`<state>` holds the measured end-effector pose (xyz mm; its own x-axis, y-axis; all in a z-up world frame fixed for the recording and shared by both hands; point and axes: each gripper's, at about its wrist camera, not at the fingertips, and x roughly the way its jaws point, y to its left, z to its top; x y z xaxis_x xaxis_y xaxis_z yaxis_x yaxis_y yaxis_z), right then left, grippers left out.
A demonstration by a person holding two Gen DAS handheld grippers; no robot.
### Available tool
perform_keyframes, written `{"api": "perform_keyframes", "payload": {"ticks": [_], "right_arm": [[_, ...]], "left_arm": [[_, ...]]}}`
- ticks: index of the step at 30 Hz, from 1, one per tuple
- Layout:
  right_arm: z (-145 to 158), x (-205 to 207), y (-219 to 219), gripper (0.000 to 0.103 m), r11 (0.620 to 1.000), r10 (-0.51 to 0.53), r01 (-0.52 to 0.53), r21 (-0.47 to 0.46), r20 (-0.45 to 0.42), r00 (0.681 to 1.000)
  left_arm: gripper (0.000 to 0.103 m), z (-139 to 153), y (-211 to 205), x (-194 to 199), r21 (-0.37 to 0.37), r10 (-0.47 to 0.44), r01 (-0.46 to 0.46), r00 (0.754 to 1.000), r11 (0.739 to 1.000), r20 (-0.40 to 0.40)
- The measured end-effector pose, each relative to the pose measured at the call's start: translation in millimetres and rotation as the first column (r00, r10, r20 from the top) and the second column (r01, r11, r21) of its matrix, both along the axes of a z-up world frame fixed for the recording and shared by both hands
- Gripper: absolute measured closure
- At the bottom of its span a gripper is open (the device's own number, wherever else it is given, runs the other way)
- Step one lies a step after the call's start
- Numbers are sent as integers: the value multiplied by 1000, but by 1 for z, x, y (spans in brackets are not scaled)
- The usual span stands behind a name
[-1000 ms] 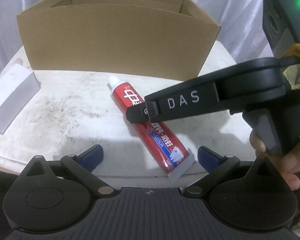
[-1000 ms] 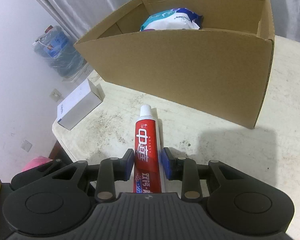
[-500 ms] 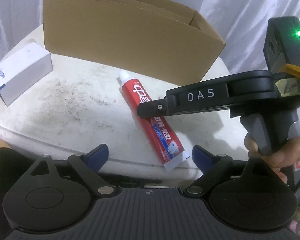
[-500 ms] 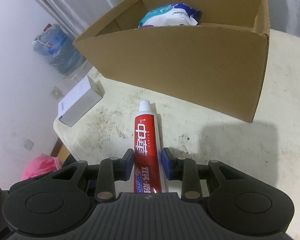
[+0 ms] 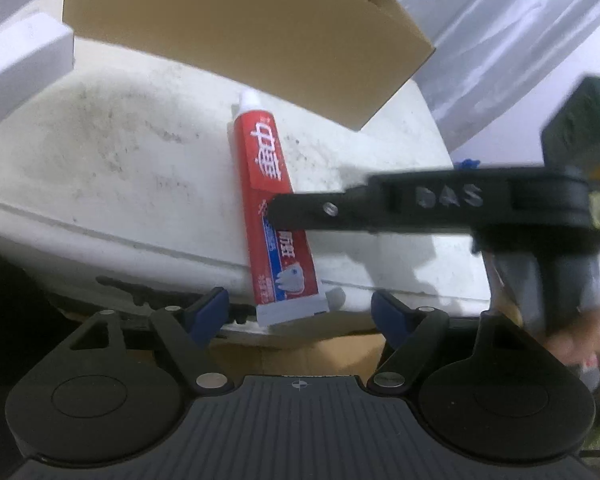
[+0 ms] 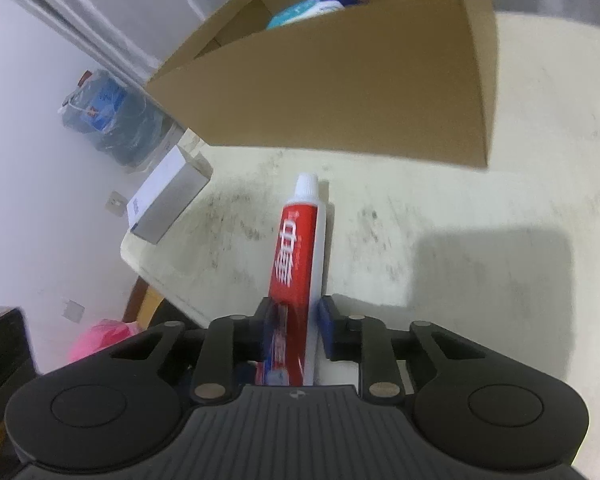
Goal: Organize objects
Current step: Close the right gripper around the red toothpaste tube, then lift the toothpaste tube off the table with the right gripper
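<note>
The right gripper point(image 6: 293, 322) is closed on the lower half of a red toothpaste tube point(image 6: 296, 256), with one blue pad on each side of its body. The white cap points to 12 o'clock, toward the open cardboard box point(image 6: 340, 92). In the left wrist view the tube's flat crimped end hangs past the near edge of the white table point(image 5: 100, 168), and the tube looks tilted; whether it is fully off the surface cannot be told.

The left gripper point(image 5: 300, 314) stands wide open and holds nothing, low at the table edge. A small white carton point(image 6: 164, 200) lies at 10 o'clock of the tube, well apart. A blue-and-white soft pack point(image 6: 312, 8) is already inside the box.

The tube is probably light and soft, and its glossy skin may slip. A hard squeeze can dent it or push paste toward the cap. The best hold seems to be across the middle of the body, where it is full, not on the thin crimp or the cap.
</note>
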<state>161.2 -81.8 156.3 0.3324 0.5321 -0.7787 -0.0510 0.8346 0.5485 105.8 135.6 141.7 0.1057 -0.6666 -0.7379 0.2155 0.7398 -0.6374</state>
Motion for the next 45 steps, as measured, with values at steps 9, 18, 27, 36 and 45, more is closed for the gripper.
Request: {"api": "perform_keyframes", "payload": {"ticks": [9, 18, 27, 36, 45], "right_arm": [[7, -7, -5, 84, 999, -35, 35, 9, -12, 999], [13, 32, 39, 56, 977, 49, -29, -213, 88, 995], [9, 18, 40, 71, 977, 65, -44, -210, 96, 993], [10, -17, 16, 72, 994, -26, 29, -105, 33, 999], [-1, -33, -9, 72, 990, -121, 126, 69, -64, 991]], "left_arm": [[41, -2, -2, 0, 11, -21, 21, 1000, 1000, -23], [40, 0, -13, -1, 31, -22, 23, 1000, 999, -9], [40, 3, -6, -7, 15, -10, 10, 1000, 1000, 9], [43, -2, -12, -7, -24, -17, 16, 1000, 1000, -24], [76, -6, -23, -8, -57, -37, 34, 998, 998, -58]]}}
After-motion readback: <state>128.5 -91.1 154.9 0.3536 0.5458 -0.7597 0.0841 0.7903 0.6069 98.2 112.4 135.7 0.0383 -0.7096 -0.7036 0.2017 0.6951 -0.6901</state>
